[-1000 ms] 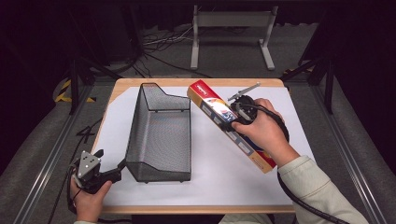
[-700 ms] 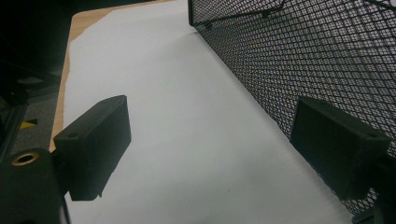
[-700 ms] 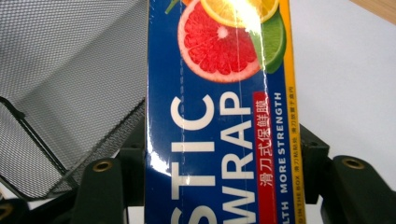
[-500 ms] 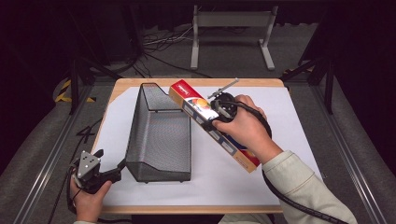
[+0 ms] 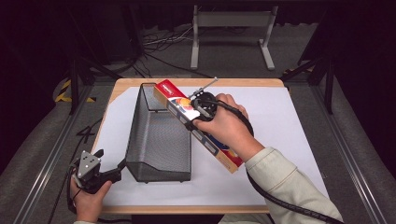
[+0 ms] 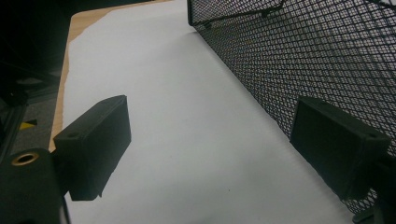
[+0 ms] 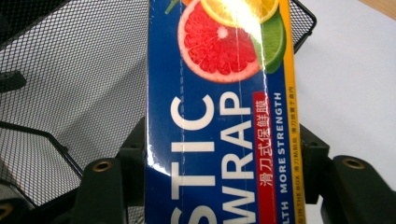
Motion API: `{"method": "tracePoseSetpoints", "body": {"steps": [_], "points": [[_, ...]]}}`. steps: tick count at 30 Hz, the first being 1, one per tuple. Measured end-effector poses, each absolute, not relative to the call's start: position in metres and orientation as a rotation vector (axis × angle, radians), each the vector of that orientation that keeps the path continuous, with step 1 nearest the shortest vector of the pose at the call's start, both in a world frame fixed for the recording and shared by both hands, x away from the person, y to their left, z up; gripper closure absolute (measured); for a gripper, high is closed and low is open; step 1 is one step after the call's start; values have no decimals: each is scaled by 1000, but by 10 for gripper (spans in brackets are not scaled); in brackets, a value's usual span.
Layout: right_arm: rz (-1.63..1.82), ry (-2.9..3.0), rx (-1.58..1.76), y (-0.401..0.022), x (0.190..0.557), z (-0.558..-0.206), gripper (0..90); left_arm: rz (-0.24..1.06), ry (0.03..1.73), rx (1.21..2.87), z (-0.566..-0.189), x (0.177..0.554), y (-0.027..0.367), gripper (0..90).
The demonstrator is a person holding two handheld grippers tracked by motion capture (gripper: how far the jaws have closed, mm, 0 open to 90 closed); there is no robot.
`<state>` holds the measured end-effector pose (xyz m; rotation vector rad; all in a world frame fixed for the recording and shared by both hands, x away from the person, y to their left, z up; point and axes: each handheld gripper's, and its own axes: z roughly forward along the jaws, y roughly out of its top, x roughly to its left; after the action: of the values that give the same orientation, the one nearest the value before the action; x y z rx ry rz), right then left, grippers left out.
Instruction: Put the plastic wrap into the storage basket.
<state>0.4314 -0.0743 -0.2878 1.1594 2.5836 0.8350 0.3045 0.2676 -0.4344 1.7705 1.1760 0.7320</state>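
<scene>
A long blue and yellow plastic-wrap box (image 5: 173, 101) with citrus pictures hangs tilted, its far end over the right rim of the black mesh basket (image 5: 156, 135). My right gripper (image 5: 190, 116) is shut on the box across its width. In the right gripper view the box (image 7: 219, 93) runs up between the jaws, with the basket (image 7: 70, 70) below and to the left. My left gripper (image 5: 112, 161) rests open near the basket's front left corner. In the left gripper view the left gripper (image 6: 215, 140) holds nothing, and the basket's mesh wall (image 6: 303, 56) lies by one jaw.
A white sheet (image 5: 280, 121) covers the wooden table (image 5: 243, 83). Free room lies on the sheet to the right of the box. A metal stand (image 5: 231, 28) and cables sit on the floor beyond the table's far edge.
The right hand has carried the box to the left, from the sheet's middle to the basket's right rim. The left gripper has stayed put.
</scene>
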Motion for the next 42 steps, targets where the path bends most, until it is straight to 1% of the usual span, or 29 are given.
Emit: {"method": "tracePoseSetpoints", "body": {"steps": [10,42], "points": [[844,2577,1180,-49,429,-288,402,731,1174,1774,-435,305,267,131],[841,2468,1598,0,441,-312,401,732,1168,1778,-435,306,267,131]]}}
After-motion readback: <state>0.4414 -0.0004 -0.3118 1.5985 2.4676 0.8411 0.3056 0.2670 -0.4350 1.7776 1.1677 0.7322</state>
